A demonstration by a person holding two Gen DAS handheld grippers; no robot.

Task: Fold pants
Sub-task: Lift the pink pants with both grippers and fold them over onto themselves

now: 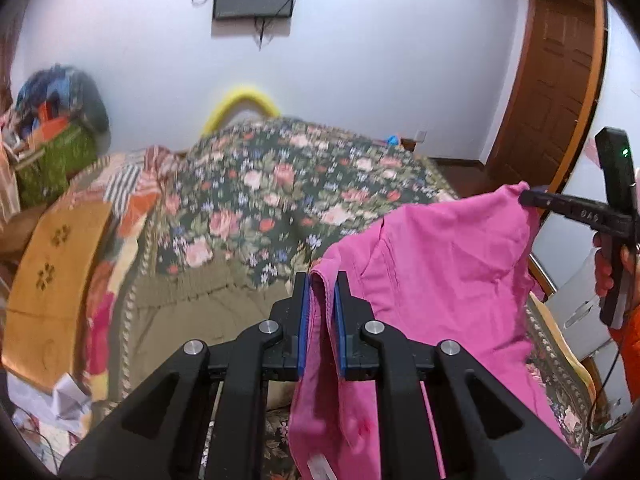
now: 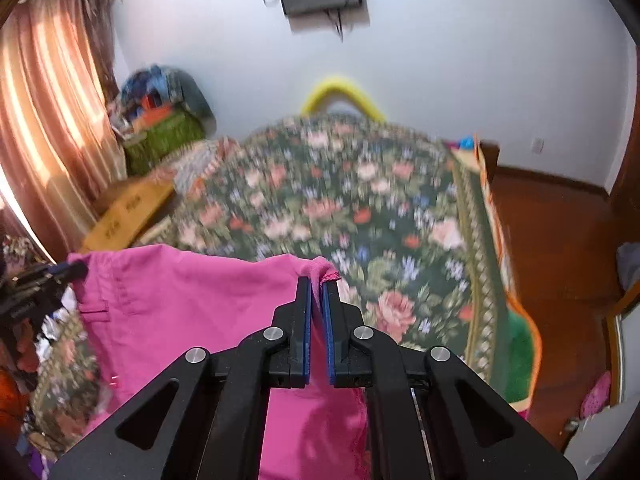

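Observation:
Pink pants (image 1: 440,264) hang in the air above the bed, stretched between my two grippers. My left gripper (image 1: 321,280) is shut on one corner of the waistband. My right gripper (image 2: 317,284) is shut on the other corner of the pants (image 2: 192,308). The right gripper also shows in the left wrist view (image 1: 528,198), at the pants' far right corner. The left gripper shows in the right wrist view (image 2: 76,270), at the pants' left corner. The lower legs of the pants hang out of sight below.
A bed with a dark floral cover (image 1: 280,192) (image 2: 360,208) lies under the pants. A yellow headboard arc (image 1: 242,100) stands at the far end. A cluttered pile (image 1: 56,128) and a curtain (image 2: 48,120) are at left. A wooden door (image 1: 560,80) and wooden floor (image 2: 560,248) are at right.

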